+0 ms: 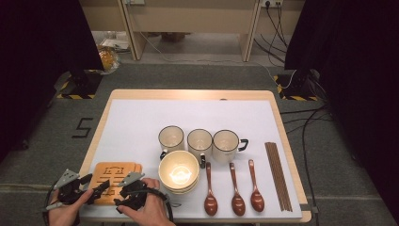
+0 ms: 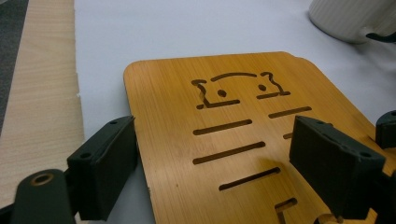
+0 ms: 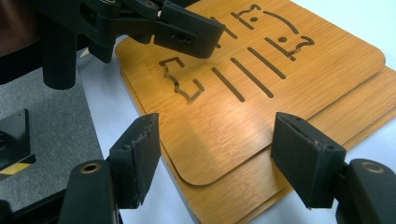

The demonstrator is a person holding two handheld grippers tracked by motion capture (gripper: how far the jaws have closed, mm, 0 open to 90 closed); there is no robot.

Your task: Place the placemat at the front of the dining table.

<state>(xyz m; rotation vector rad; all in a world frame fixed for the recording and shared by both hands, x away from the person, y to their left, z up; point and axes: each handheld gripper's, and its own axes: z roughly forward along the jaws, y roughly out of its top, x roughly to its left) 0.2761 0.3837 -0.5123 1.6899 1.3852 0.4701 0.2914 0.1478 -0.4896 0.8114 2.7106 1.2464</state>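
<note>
bamboo coasters (image 1: 113,181), a stack at the near left corner of the white mat (image 1: 141,122), left of the bowl (image 1: 178,171). left gripper (image 1: 96,188) jaws apart over the left edge, clamping nothing. right gripper (image 1: 123,197) jaws apart at the near corner, empty. i judge pre-grasp; next, nip the top sheet alone. slotted, rounded corners, glossy grain.
</note>
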